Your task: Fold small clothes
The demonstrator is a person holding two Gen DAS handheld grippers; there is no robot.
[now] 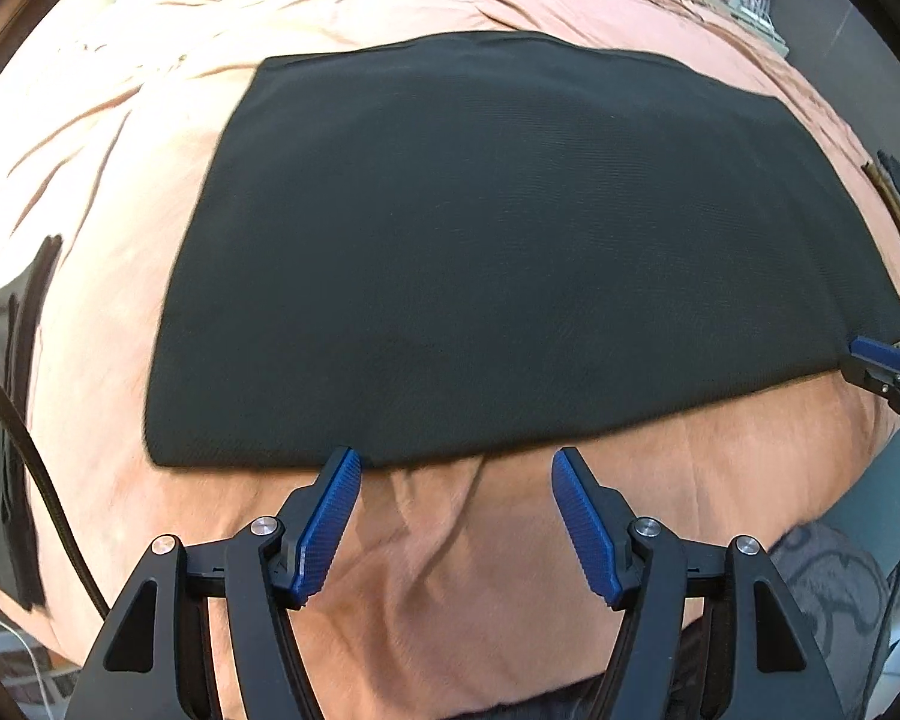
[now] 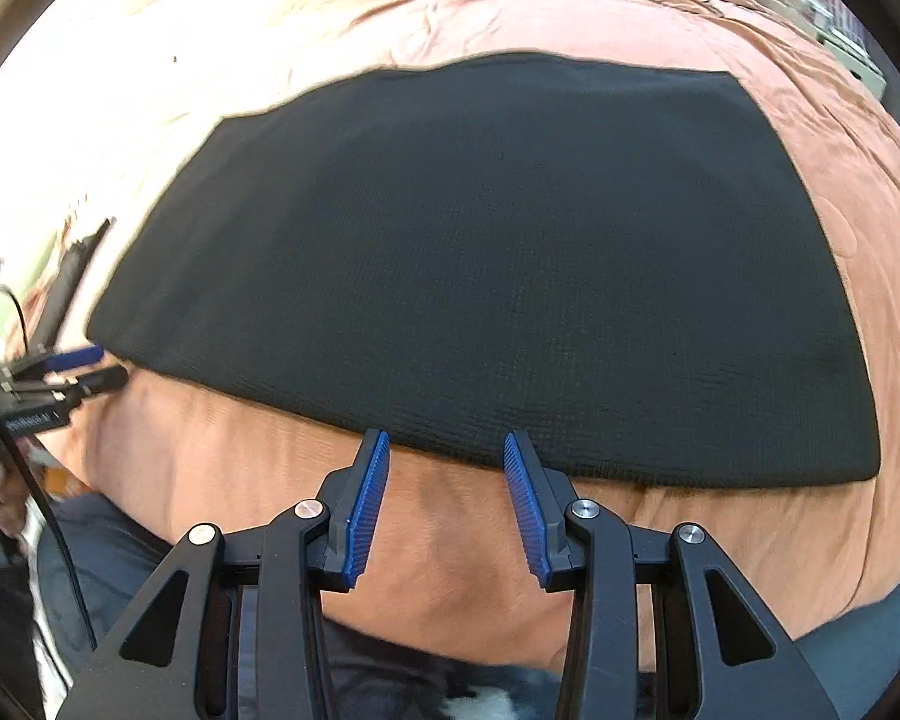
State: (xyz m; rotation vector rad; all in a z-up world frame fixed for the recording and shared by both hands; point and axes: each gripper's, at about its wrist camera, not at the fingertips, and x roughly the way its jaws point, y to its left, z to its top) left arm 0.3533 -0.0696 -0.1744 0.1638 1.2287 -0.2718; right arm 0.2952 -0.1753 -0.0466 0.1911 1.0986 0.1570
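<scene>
left gripper [image 1: 456, 462] jaws apart, empty, at near hem | right gripper [image 2: 444, 441] jaws apart, empty | flat black knit garment [image 1: 510, 252] spread on wrinkled orange bedcover [image 1: 450, 570] | left view alone shows dark cloth [image 1: 12, 360] far left, cropped, unclear

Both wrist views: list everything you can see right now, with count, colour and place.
black cloth: one, black, lying flat on the bedcover, ahead of both grippers
bedcover: one, orange-pink, wrinkled, under the cloth
dark item: one, black, left edge of the left wrist view, cannot tell what it is
cable: one, black, left side
left gripper: one, black with blue pads, open at the cloth's near edge
right gripper: one, same colours, open at the near edge
</scene>
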